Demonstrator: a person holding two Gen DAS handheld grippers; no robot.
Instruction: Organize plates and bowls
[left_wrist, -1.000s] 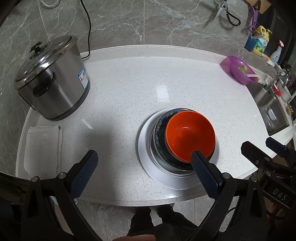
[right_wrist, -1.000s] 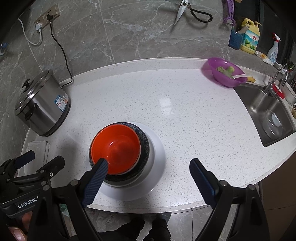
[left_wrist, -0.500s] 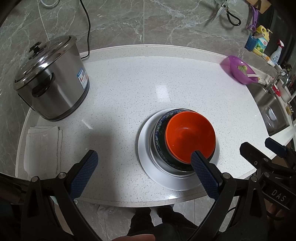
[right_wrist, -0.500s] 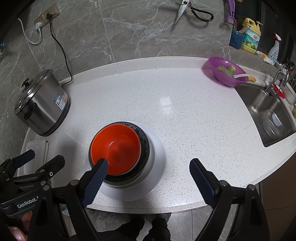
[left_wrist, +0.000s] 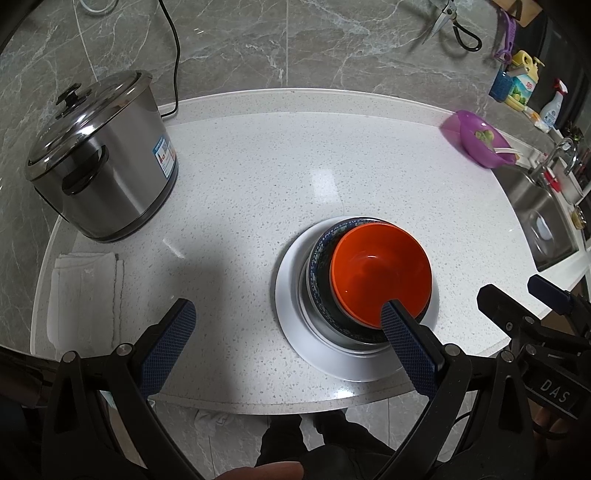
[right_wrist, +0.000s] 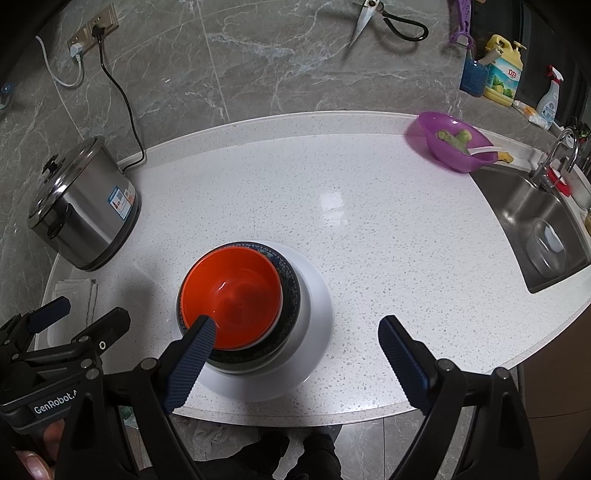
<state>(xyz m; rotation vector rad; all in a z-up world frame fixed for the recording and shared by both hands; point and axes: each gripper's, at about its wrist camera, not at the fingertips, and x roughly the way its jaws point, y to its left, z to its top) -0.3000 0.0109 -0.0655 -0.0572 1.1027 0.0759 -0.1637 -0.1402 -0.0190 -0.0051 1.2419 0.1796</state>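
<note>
Stack of orange bowl (left_wrist: 380, 275) nested in blue-patterned bowl (left_wrist: 320, 251) on white plate (left_wrist: 291, 295), set near the countertop (left_wrist: 258, 177) front edge; left gripper (left_wrist: 288, 328) and right gripper (right_wrist: 295, 345) held wide open, empty; toppling judged possible if the off-centre bowls are nudged.

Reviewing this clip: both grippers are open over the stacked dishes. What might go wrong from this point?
1. The orange bowl sits off-centre in the dark patterned bowl; a nudge from the open right gripper or left gripper may tip it.
2. The white plate lies near the front edge of the counter, so a push toward the person could slide the stack off.
</note>
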